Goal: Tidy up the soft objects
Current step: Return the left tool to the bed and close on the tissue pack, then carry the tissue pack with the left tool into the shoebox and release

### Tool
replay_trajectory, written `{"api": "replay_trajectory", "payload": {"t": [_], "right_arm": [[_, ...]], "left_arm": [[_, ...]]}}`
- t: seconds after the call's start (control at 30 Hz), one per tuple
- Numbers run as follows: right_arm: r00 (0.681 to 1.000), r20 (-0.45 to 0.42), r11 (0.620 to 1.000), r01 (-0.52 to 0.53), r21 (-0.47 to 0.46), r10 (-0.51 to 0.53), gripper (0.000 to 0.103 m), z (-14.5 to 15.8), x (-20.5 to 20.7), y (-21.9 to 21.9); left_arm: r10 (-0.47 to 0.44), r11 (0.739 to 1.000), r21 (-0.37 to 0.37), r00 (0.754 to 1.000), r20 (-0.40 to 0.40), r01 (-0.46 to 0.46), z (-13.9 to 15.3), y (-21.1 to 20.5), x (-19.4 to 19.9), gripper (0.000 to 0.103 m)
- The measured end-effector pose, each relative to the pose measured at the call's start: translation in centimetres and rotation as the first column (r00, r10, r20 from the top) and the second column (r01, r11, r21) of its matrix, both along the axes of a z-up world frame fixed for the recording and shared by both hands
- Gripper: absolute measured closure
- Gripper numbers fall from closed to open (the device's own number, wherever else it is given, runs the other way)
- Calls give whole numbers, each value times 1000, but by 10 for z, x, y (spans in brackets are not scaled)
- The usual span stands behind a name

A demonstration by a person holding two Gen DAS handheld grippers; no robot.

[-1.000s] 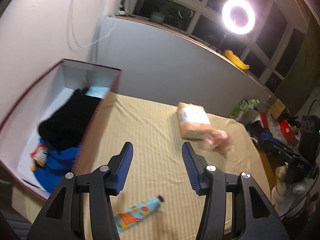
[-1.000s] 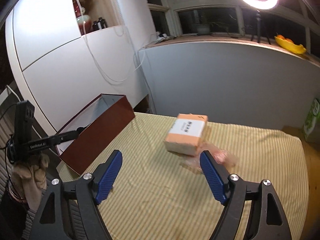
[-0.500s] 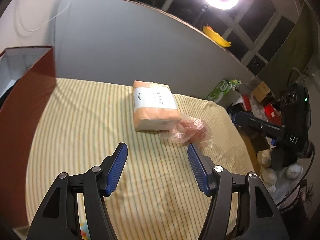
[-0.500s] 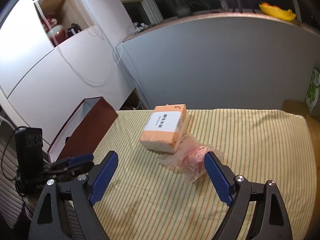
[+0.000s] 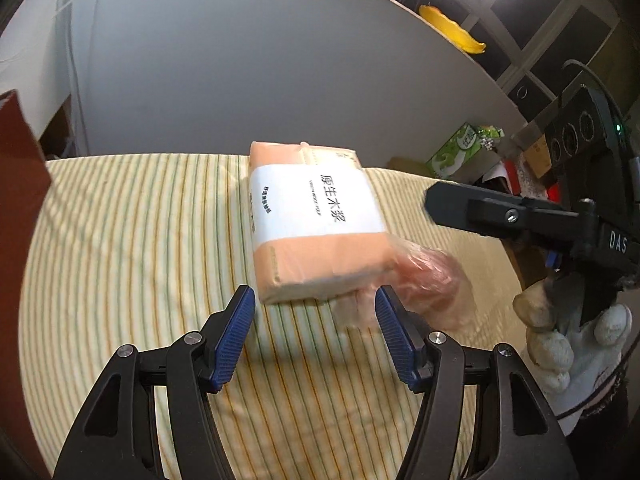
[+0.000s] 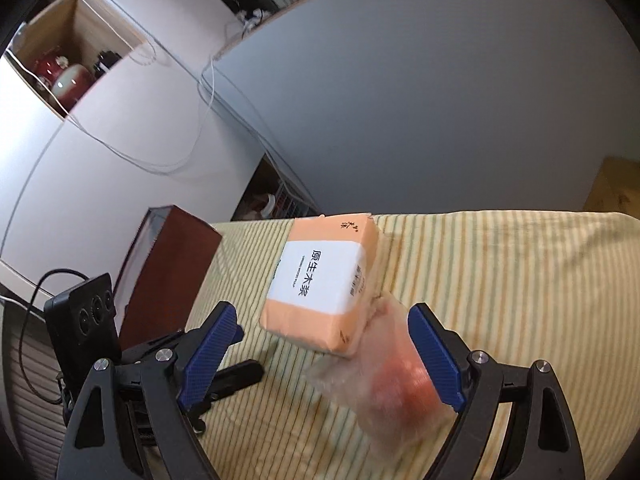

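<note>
An orange tissue pack (image 5: 316, 216) with a white label lies on the striped cloth (image 5: 132, 248). A crumpled clear bag (image 5: 428, 284) with something pink inside leans against its near right corner. My left gripper (image 5: 312, 312) hovers open just in front of the pack's near edge, with nothing between its blue pads. In the right wrist view, my right gripper (image 6: 324, 328) is open too, its jaws spanning the pack (image 6: 324, 280) and the bag (image 6: 392, 392). The bag sits close inside the right finger, and neither pad presses on it.
A dark red box (image 6: 168, 276) stands at the left edge of the cloth (image 6: 500, 280). A grey wall panel (image 5: 240, 80) backs the surface. A gloved hand (image 5: 580, 344) holds the right gripper at the right edge of the left wrist view. Clutter lies on the floor beyond.
Both grippers came down and closer to the pack and bag. The left one swung away from the red box toward the pack. Both jaws stand a little wider than a second ago.
</note>
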State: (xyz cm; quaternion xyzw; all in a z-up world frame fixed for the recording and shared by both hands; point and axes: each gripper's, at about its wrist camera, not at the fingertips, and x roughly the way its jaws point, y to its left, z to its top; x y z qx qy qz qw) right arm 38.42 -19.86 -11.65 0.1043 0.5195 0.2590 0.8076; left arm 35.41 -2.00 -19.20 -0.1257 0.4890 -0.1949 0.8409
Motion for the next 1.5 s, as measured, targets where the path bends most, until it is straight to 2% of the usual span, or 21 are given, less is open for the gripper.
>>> {"api": "replay_trajectory", "payload": {"t": [0.23,0.3,0.47,0.6,0.7,0.87,1.1,1.37,1.5], "right_arm": [[998,-60,999,-20,-36,18,19,-20,23,22],[997,-78,999,-20,-40,16,22,-25,28,26],[992,-122,999,-25,-47,19,45,-37,34,33],[992,-126,998,-20,-62,12,51,-40,33,35],[992,-125,998,1,-58,-8,59,-40,33,35],[996,-93,997,-9,-79,2,62,-29,23,35],[998,-54,998,-14,-57,11,63,-5,4,38],[998,32,998,-50,-35,51,63,35,-31,61],[994,65,996,-86,-18,87,63,52,-46,91]], "left_arm": [[-2,1000,-7,1000,-7,2,-10,-1,15,41],[-6,1000,-17,1000,-10,6,-12,-3,18,41],[-19,999,-32,1000,-8,18,-12,-2,20,41],[-28,999,-33,1000,2,28,-13,-2,21,42],[-25,999,-40,1000,0,25,-13,-2,18,44],[-24,999,-32,1000,20,24,-5,-2,9,45],[-6,999,-37,997,77,9,19,12,-15,46],[28,999,-21,984,175,-25,53,49,-63,46],[60,998,-11,973,222,-59,73,76,-84,46]]}}
